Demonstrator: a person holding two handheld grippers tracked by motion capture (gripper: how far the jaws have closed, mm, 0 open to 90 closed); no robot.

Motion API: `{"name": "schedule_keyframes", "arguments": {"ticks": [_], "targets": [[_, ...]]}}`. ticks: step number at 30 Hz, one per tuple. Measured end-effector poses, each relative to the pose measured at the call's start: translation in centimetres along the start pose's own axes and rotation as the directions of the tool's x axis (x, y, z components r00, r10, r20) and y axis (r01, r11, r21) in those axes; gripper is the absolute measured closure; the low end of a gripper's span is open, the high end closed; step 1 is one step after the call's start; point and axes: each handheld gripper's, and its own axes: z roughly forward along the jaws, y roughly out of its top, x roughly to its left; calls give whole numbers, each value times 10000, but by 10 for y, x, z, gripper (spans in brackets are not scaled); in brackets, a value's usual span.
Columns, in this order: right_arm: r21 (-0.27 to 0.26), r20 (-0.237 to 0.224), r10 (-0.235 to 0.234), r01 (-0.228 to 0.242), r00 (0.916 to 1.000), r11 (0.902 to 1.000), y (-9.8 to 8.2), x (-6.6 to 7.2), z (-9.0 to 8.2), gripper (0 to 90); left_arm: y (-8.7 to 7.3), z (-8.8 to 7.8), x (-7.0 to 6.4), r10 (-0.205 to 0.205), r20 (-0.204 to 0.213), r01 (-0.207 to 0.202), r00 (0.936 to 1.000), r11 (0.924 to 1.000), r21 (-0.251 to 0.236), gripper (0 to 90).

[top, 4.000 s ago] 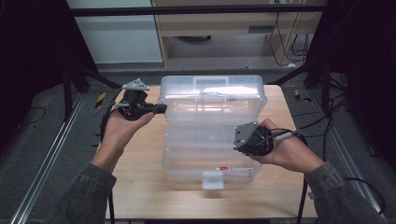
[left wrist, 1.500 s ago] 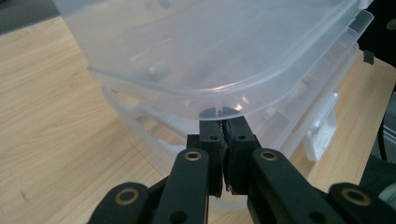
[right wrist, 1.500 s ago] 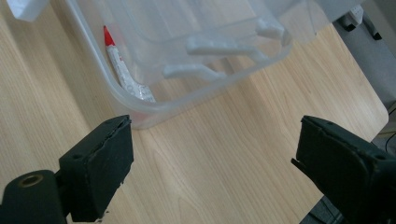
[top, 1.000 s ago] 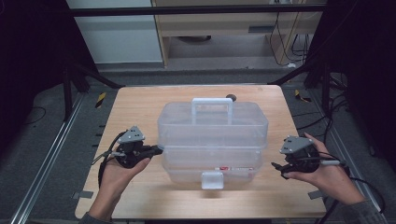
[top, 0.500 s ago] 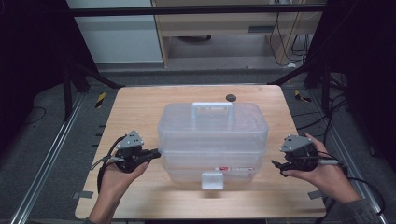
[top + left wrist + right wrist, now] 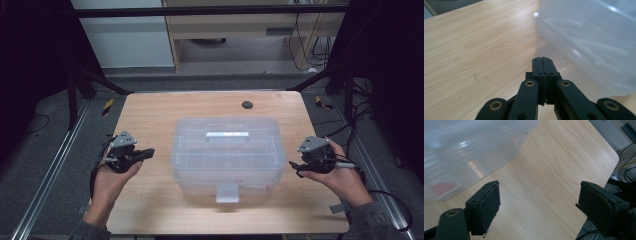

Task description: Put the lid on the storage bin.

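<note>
A clear plastic storage box stands in the middle of the wooden table, lid on, with a white latch at its front. My left gripper hovers to the left of the box, apart from it and shut on nothing. In the left gripper view its jaws meet, with the box wall ahead on the right. My right gripper sits just off the box's right side, open. Its jaws have just been closing a little, with only bare table between them and the box at the upper left.
A small dark round spot marks the table behind the box. Metal frame rails run along both sides of the table, and cables lie on the floor at the right. Bare wood lies left, right and in front of the box.
The box now looks lower, with its handle lying flat on the lid. My left gripper has drawn away from the box to the left. The right gripper has hardly shifted.
</note>
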Motion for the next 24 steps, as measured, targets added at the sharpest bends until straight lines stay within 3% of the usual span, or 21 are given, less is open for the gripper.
{"name": "schedule_keyframes", "arguments": {"ticks": [5,7,13,17,24], "targets": [[-56,320,725,-724,9969,9974,2,-16,20,226,1,20,30,-299,-481,313,9984,9991,295,899],[-53,576,1139,-1138,9918,9935,3,-24,30,251,0,29,38,-401,-564,423,9976,9984,382,899],[-395,803,2453,-2428,9661,9693,8,-45,64,284,0,63,59,-408,-800,485,9960,9940,977,900],[-490,807,3192,-3161,9442,9475,12,-54,86,297,3,82,67,-397,-909,509,9951,9909,1248,900],[-177,890,3796,-3796,9209,9250,9,-62,113,305,3,103,73,-375,-1127,546,9929,9868,1524,900]]}}
